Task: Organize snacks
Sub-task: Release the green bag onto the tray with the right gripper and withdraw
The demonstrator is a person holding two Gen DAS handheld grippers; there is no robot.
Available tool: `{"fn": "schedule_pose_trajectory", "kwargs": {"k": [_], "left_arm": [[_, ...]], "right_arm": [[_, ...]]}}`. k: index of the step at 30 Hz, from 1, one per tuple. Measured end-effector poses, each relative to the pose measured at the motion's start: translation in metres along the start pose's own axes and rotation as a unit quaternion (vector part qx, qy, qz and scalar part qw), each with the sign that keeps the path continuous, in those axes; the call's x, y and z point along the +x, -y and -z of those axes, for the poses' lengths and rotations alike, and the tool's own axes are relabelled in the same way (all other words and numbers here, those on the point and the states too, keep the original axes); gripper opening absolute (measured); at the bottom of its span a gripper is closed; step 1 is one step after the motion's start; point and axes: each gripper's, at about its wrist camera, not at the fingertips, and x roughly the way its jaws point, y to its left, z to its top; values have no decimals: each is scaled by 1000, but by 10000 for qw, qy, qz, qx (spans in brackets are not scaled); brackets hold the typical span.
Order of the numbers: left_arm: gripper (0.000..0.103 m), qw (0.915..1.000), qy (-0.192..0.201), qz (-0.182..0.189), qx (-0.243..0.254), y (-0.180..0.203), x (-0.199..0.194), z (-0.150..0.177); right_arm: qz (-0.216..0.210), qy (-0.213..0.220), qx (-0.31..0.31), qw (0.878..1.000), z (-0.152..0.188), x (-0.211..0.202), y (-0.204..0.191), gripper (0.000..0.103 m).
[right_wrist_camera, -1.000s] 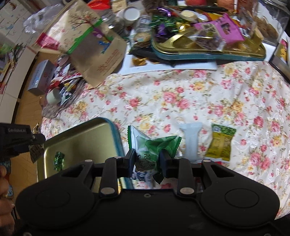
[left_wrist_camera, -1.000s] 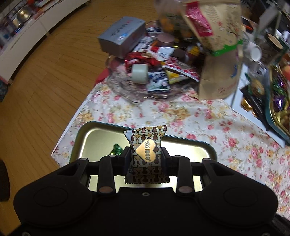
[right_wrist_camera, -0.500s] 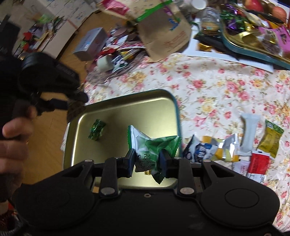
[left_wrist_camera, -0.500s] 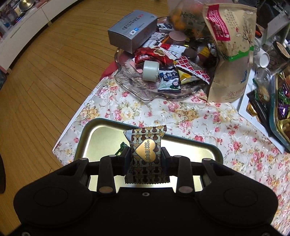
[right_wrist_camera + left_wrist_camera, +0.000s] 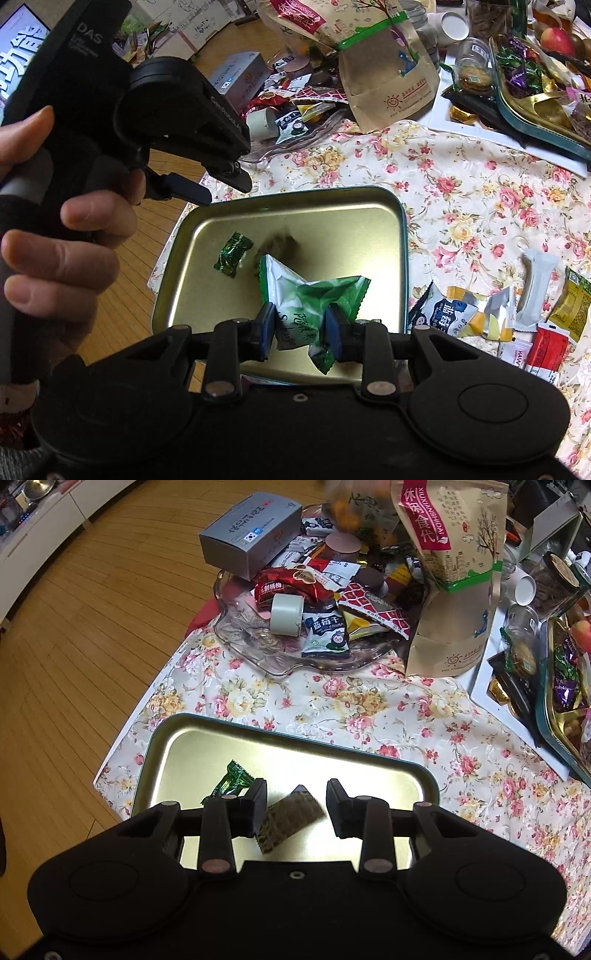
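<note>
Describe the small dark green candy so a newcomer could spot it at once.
Find the gold metal tray at the near corner of the floral tablecloth. The small dark green candy lies on its left half. It is a shiny foil twist, far smaller than the brown patterned packet beside it.

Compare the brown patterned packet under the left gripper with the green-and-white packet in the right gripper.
Brown patterned packet: free between the fingers of the left gripper, which have just been opening, blurred, tilted. Green-and-white packet: clamped in the right gripper, sharp, crumpled and larger. Both are sealed snacks over the gold tray.
</note>
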Motion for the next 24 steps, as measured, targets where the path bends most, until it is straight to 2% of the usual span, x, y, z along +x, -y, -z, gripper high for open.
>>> {"fn": "schedule_pose_trajectory", "kwargs": {"k": [5,8,10,14,24], "left_arm": [[44,10000,-5,-21,-29,-1,1,0],[44,10000,17,10,32,2,-1,1],[44,10000,28,15,48,4,-2,1],[44,9999,29,73,108,10,-3,2],[43,9983,-48,211,547,42,-5,11]], "right_arm": [[-126,23,-81,9999,0,1,-4,34],[-269,15,-142,9995,0,-1,-6,42],[-295,27,-184,9994,0,-2,-7,43],[-175,49,-101,9998,-2,-5,-2,44],[366,141,750,9964,-15,-19,49,46]]}}
